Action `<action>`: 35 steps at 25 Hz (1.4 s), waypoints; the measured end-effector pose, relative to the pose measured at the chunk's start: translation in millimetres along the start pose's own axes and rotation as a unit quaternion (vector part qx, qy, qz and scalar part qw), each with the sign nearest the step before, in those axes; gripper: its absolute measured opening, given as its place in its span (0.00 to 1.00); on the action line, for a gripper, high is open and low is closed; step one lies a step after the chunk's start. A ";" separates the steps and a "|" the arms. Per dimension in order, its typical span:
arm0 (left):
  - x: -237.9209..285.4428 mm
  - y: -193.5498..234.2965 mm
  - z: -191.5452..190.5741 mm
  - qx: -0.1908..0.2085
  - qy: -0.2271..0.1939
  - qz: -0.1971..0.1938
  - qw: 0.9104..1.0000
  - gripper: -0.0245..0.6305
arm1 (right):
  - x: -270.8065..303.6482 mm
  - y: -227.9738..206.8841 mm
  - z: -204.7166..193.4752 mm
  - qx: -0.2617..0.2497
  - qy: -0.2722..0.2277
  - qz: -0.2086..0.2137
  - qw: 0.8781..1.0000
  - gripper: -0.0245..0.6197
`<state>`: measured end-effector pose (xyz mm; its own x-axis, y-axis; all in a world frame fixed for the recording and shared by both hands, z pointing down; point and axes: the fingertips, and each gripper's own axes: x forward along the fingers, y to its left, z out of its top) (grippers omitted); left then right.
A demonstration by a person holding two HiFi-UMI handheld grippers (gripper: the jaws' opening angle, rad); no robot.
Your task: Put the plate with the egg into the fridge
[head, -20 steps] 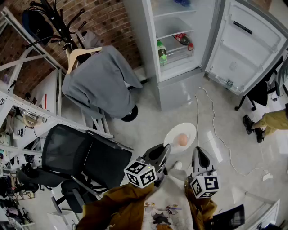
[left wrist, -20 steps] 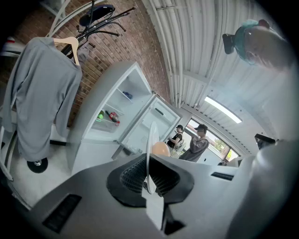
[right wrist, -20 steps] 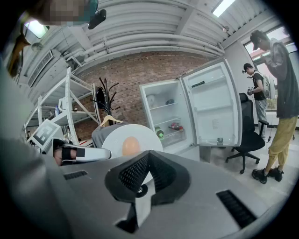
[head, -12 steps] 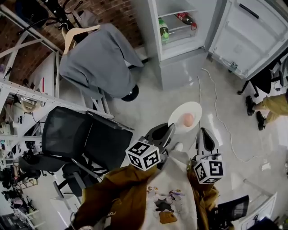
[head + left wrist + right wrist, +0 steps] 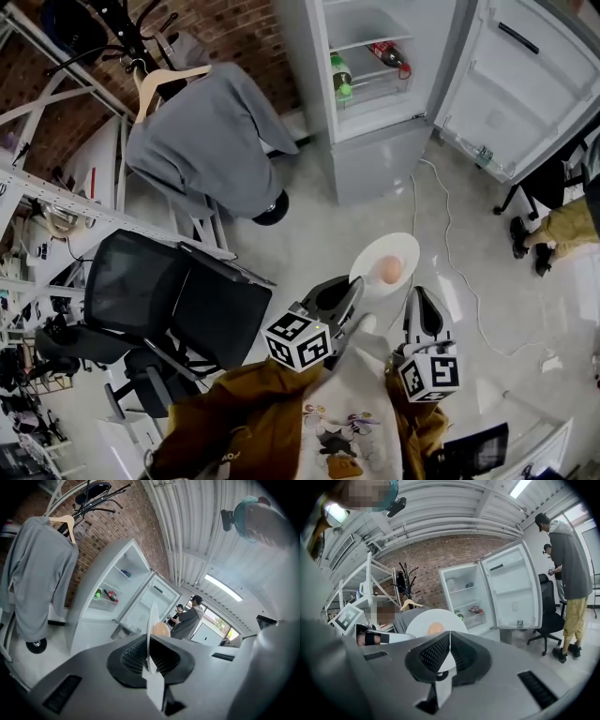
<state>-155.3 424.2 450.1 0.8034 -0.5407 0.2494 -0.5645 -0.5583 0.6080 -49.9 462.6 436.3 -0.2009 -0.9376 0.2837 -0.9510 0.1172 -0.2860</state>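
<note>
A white plate with a brown egg on it hangs over the floor in front of the open fridge. My left gripper is shut on the plate's near rim. In the left gripper view the plate stands edge-on between the jaws of the left gripper, with the egg just right of it. My right gripper is beside the plate, shut and empty. In the right gripper view the right gripper has the plate and egg behind its closed jaws.
The fridge door swings out to the right. Inside the fridge lie a green bottle and a red-labelled bottle. A black office chair, a grey jacket on a rack, a floor cable and a person surround the path.
The head view has shifted a little, so the fridge sits higher in the picture. The plate stays in the left gripper, and both grippers keep their places beside it.
</note>
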 end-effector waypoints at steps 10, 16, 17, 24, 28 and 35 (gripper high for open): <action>18.4 -14.6 -10.9 -0.033 -0.012 0.030 0.999 0.06 | -14.0 -51.7 6.4 0.014 0.003 0.014 1.000 0.05; 19.3 -5.5 -13.7 -0.057 -0.033 0.069 0.995 0.06 | -18.6 -74.9 5.9 0.008 -0.012 0.021 1.000 0.05; 21.1 -4.6 -14.9 -0.058 -0.032 0.072 0.995 0.06 | -18.1 -77.2 6.0 0.007 -0.009 0.023 1.000 0.05; 56.6 1.8 -4.7 -0.064 -0.033 0.060 0.996 0.06 | 4.7 -105.8 16.1 0.028 -0.016 0.021 0.999 0.05; 84.8 14.9 13.7 -0.058 -0.031 0.044 0.997 0.06 | 26.6 -119.7 23.4 0.026 -0.021 0.007 0.999 0.05; 152.7 65.1 60.0 -0.070 -0.013 0.023 0.997 0.06 | 105.0 -137.5 38.3 0.032 -0.002 -0.010 0.999 0.05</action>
<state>-80.7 267.5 482.5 0.7709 -0.5809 0.2613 -0.5673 -0.4397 0.6963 68.8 335.5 470.4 -0.1811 -0.9410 0.2859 -0.9378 0.0776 -0.3383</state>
